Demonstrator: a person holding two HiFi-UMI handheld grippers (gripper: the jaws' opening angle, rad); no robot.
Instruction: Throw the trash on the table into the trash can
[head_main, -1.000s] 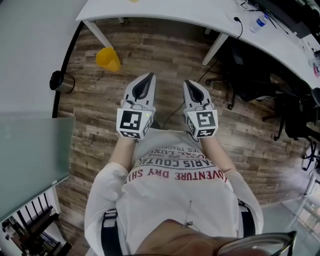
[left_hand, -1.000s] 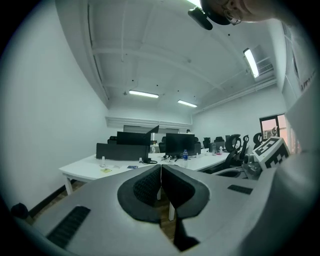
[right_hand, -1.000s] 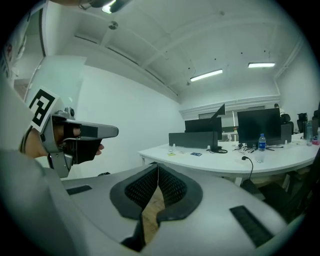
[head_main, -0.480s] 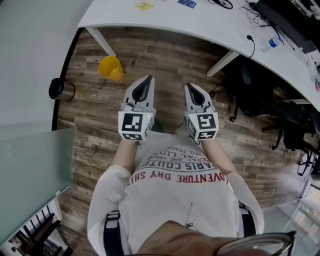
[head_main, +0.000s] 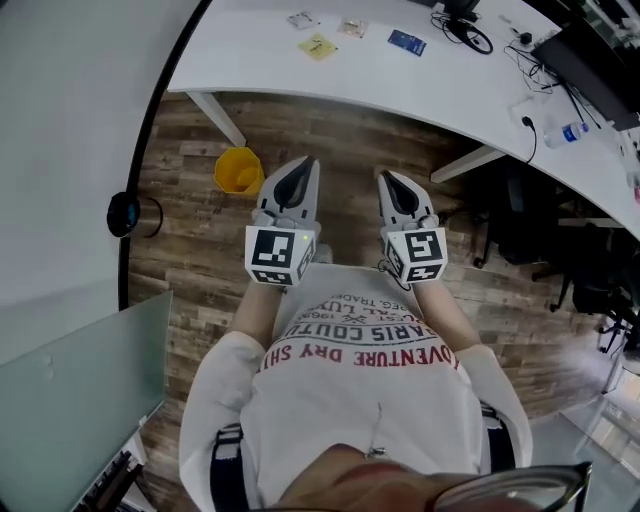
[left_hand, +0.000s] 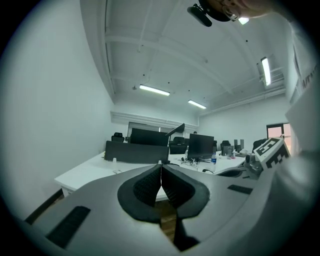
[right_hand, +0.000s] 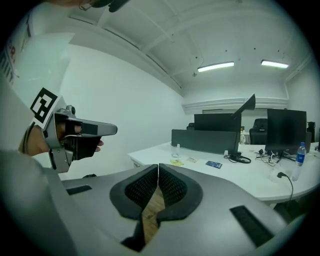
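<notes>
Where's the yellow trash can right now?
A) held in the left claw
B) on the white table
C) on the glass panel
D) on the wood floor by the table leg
D: the yellow trash can stands on the wood floor, just beside the leg of the white table and below its edge in the head view.

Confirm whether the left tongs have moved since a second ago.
Yes. The left tongs have advanced toward the white table, now level with the yellow bin that lay well ahead before.
</notes>
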